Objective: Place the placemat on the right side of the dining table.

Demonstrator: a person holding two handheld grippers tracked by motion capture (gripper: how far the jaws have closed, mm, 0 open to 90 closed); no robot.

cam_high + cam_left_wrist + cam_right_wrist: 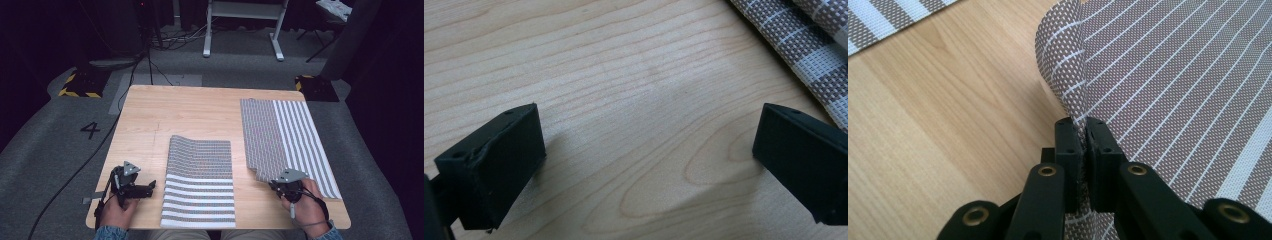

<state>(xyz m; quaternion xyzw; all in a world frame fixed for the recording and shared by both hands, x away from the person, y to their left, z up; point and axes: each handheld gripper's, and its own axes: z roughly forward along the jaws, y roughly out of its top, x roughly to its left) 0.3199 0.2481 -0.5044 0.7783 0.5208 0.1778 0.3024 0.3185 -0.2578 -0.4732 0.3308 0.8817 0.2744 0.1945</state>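
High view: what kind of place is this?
Likely a lab or recording studio, not a home: a lone wooden table on grey carpet, hazard-striped floor plates, loose cables, a floor number 4, dark surrounds.

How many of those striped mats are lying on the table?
2. One striped mat lies at the table's near middle, between the two grippers. The other mat lies along the right side, its near corner pinched by the right gripper.
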